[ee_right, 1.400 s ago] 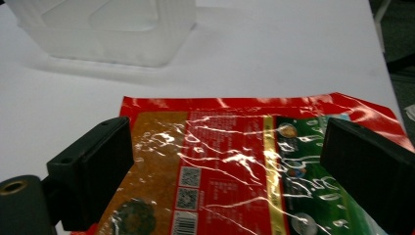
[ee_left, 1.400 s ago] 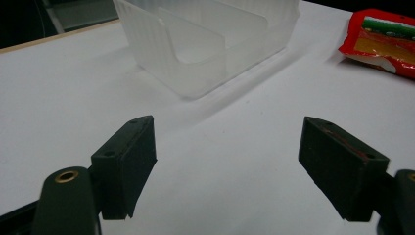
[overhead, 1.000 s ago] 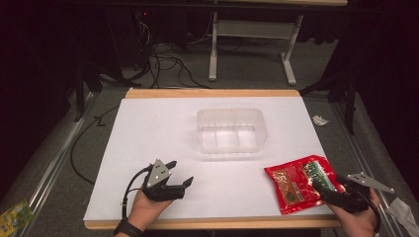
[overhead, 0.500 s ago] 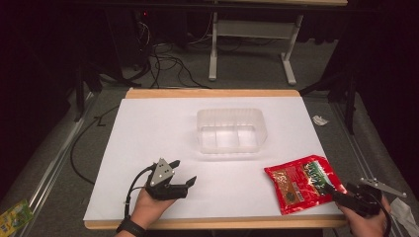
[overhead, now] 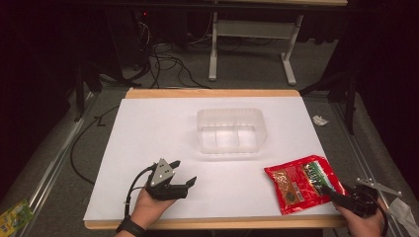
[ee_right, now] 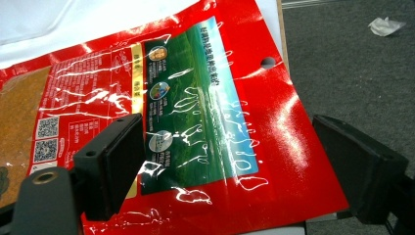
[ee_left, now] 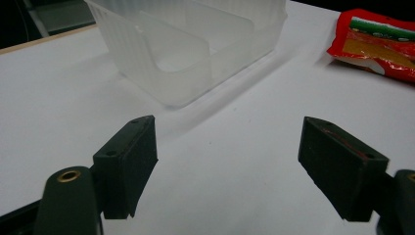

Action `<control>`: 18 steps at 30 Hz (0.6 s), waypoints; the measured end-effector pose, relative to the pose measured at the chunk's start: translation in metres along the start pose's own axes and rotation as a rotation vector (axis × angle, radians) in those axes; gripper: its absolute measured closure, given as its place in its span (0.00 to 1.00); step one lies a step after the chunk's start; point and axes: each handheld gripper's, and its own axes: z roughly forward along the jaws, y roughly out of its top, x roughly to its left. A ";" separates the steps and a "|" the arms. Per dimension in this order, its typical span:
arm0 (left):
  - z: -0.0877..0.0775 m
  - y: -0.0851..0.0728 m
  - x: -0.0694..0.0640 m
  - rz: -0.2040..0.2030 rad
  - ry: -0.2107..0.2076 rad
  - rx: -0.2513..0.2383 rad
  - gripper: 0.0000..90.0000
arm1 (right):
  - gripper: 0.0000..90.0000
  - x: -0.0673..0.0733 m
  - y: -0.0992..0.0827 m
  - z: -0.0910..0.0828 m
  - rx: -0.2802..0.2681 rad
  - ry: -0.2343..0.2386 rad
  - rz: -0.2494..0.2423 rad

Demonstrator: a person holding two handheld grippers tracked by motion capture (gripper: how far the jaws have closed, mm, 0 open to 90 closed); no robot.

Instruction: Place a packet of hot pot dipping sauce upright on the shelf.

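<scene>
A red snack packet [overhead: 301,182] lies flat at the near right of the white table [overhead: 148,128], its corner hanging over the edge. My right gripper [overhead: 341,196] is at that near right corner, open. In the right gripper view its jaws [ee_right: 235,161] stand wide apart over the packet [ee_right: 195,112], with no grip on it. My left gripper [overhead: 184,172] rests low at the near left, open and holding nothing. Beyond its jaws [ee_left: 227,166] I see the clear plastic container [ee_left: 186,58] and the packet [ee_left: 377,41]. The container [overhead: 230,112] stands mid-table, with inner dividers.
A crumpled white scrap [overhead: 320,120] lies on the grey floor right of the table, also visible as the scrap [ee_right: 386,24] in the right gripper view. A green packet [overhead: 12,217] lies on the floor at the near left. Cables and desk legs [overhead: 286,64] are behind the table.
My right gripper has slid a little to the right and toward the near edge, by the packet's corner. The left gripper has turned slightly in place. Packet and container have not moved.
</scene>
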 end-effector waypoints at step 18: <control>0.001 0.000 -0.001 0.006 -0.002 0.007 0.25 | 0.30 0.023 0.006 -0.011 -0.083 0.057 -0.070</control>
